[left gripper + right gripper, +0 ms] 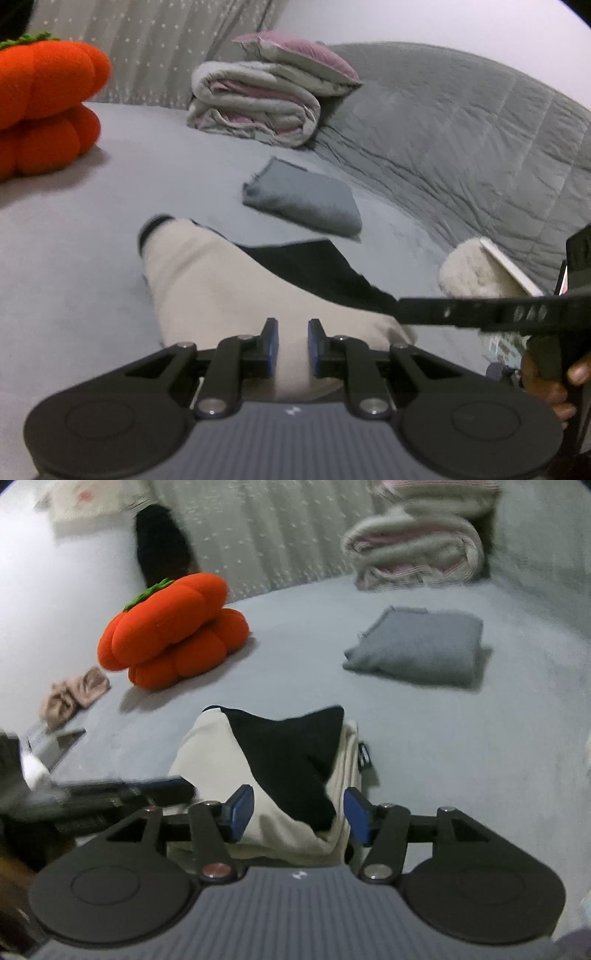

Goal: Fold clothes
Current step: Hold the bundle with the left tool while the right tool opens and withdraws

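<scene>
- Clearly, we had one cream and black garment (207, 280) lying on the grey bed sheet (74, 258), directly in front of both grippers.
- Our left gripper (292, 349) kept its fingers at a narrow gap, with cream fabric showing between the blue pads (272, 343); we could not tell whether the pads actually pinched the cloth.
- Our right gripper (298, 814) had its fingers spread wide on either side of the garment's near end, where a black panel overlapped the cream cloth; the pads (242, 810) looked apart from the fabric.
- In the left wrist view the right gripper's arm crossed from the right, reaching the garment's black edge.
- We counted one folded grey garment (417, 646) lying farther back on the sheet, well apart from the cream one.
- We counted two orange pumpkin cushions (173, 627), stacked one atop the other, to the left.
- One rolled grey and pink blanket (255, 103) sat by the curtain (147, 44), with one mauve pillow (299, 55) resting on top.
- One grey quilt (461, 129) was heaped on the right.
- One small beige bundle (74, 694) lay near the cushions.
</scene>
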`<state>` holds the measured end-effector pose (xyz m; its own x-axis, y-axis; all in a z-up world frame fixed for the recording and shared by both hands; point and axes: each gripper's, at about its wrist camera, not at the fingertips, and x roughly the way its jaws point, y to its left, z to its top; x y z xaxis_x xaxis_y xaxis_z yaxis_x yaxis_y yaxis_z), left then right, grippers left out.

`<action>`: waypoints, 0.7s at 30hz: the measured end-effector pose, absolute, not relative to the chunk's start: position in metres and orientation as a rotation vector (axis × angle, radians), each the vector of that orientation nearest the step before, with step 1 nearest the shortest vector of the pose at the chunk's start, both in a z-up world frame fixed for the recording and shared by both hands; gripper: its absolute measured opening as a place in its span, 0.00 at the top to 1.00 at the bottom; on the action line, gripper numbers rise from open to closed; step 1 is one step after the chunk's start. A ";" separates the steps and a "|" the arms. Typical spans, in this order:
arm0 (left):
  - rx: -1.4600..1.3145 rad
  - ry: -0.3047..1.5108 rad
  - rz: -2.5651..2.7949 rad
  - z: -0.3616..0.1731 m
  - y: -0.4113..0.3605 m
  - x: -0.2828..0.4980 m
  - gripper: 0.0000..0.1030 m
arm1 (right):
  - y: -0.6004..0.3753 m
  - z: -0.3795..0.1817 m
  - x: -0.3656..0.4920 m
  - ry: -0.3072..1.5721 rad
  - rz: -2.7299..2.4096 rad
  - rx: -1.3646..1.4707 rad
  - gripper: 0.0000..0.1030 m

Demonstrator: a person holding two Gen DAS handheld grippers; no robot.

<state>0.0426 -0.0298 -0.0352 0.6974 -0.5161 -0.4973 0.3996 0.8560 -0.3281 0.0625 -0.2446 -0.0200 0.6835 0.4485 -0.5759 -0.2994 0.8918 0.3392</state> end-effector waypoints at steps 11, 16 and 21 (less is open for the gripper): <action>-0.157 0.579 -0.496 -0.046 -0.050 0.044 0.84 | -0.269 -0.069 0.086 0.984 0.382 0.717 0.27; -0.158 0.574 -0.495 -0.046 -0.049 0.045 0.84 | -0.267 -0.075 0.083 0.993 0.367 0.804 0.26; -0.153 0.572 -0.494 -0.047 -0.051 0.044 0.84 | -0.269 -0.075 0.075 1.036 0.401 0.895 0.26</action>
<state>0.0445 -0.0506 -0.0471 0.7283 -0.4880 -0.4811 0.4046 0.8728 -0.2729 0.0754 -0.2689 -0.0753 0.4808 0.6682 -0.5678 0.1120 0.5954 0.7956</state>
